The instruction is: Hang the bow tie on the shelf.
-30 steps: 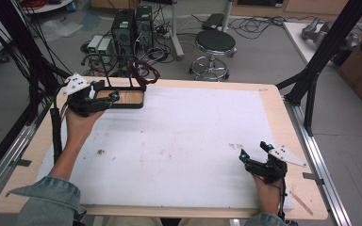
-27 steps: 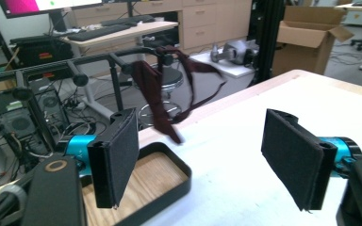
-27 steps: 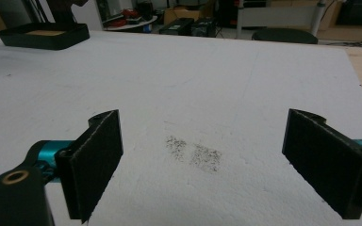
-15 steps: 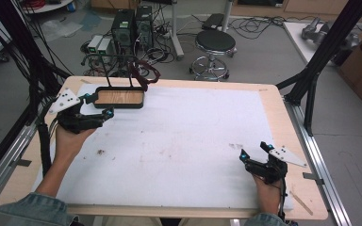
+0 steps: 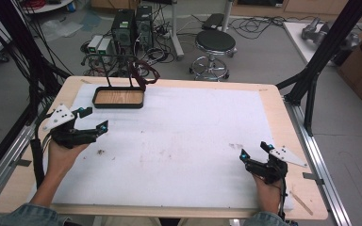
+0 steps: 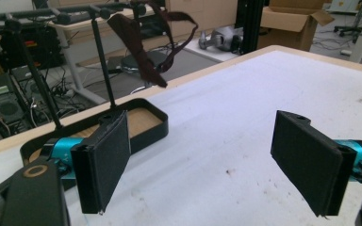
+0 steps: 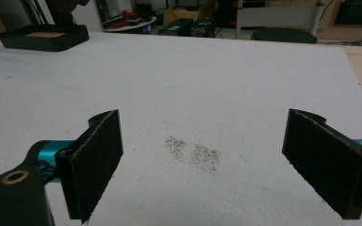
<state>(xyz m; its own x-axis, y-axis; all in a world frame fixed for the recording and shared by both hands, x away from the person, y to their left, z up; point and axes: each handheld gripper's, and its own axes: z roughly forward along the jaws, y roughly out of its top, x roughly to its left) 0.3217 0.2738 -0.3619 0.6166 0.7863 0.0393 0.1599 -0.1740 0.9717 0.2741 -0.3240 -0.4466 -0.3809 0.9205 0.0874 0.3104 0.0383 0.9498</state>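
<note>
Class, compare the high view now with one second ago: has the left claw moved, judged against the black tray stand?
Yes. The left claw, then over the black tray stand, has pulled back toward the person, jaws open. The stand stays near the far edge.

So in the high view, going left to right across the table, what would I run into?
Left gripper → black tray stand with a wooden base → dark speckled smudge on the white mat → right gripper.
</note>
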